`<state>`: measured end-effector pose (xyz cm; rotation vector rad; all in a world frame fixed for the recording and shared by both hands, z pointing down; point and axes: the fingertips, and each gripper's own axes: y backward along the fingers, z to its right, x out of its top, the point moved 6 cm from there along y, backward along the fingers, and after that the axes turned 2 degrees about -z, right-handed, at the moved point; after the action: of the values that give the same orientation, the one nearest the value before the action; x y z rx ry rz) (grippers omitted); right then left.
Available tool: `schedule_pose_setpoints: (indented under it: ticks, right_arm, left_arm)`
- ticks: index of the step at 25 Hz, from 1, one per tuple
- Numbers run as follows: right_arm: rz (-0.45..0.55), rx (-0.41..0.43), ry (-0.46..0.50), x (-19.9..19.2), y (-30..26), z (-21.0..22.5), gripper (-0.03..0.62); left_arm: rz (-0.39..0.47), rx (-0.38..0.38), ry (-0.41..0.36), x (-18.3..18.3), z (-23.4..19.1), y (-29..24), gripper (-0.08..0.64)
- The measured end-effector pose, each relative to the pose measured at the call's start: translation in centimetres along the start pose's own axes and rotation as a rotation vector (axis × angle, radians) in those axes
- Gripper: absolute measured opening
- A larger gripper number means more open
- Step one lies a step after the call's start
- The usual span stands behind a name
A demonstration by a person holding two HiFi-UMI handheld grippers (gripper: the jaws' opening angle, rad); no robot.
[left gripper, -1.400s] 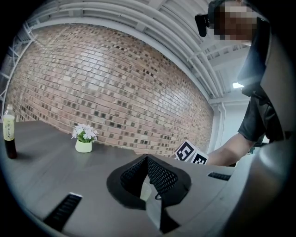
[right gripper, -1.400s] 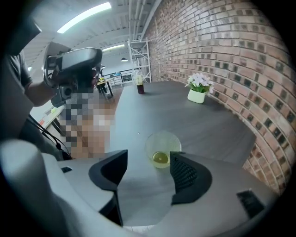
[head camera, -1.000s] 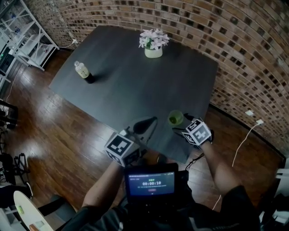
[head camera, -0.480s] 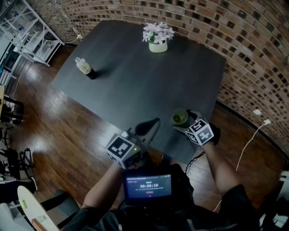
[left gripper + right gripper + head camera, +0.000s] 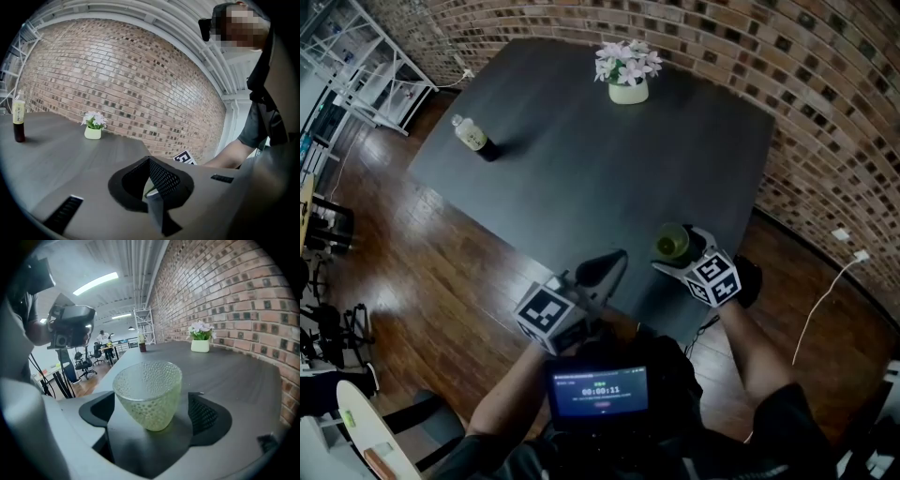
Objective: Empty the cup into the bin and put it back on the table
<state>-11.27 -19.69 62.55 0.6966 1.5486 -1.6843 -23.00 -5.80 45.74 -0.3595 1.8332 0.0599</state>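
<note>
Pale green dimpled cup (image 5: 147, 394), dark grey table (image 5: 581, 141), red-brown brick wall (image 5: 825, 103)

Table (image 5: 581, 150) with cup (image 5: 671, 243), bottle (image 5: 473, 139), flowerpot (image 5: 628, 91)

The cup (image 5: 147, 394) is translucent, pale green, dimpled glass. The desk (image 5: 581, 169) is matt dark grey; the floor (image 5: 422, 272) is glossy wood planks; the wall (image 5: 825, 103) is rough brick.
</note>
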Motion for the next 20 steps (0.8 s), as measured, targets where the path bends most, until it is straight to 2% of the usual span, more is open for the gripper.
schedule_pose_setpoints:
  ticks: [5, 7, 11, 18, 20]
  right_arm:
    - [0.079, -0.004, 0.040, 0.5, 0.5, -0.2, 0.495]
    - [0.104, -0.009, 0.049, 0.7, 0.6, -0.1, 0.441]
    - [0.161, -0.011, 0.056, 1.4, 0.6, -0.3, 0.437]
    - [0.191, -0.024, 0.069, 1.1, 0.4, -0.3, 0.437]
    - [0.200, -0.035, 0.074, 1.1, 0.4, -0.3, 0.395]
  left_arm:
    - [-0.007, 0.007, -0.006, -0.3, 0.2, 0.1, -0.002]
    - [-0.015, 0.011, -0.022, -0.4, 0.2, -0.1, -0.002]
    - [-0.026, 0.015, -0.021, -0.9, 0.3, -0.1, -0.002]
    - [-0.029, 0.027, -0.028, -1.0, 0.3, 0.2, -0.003]
    - [-0.030, 0.035, -0.026, -1.0, 0.2, 0.5, -0.003]
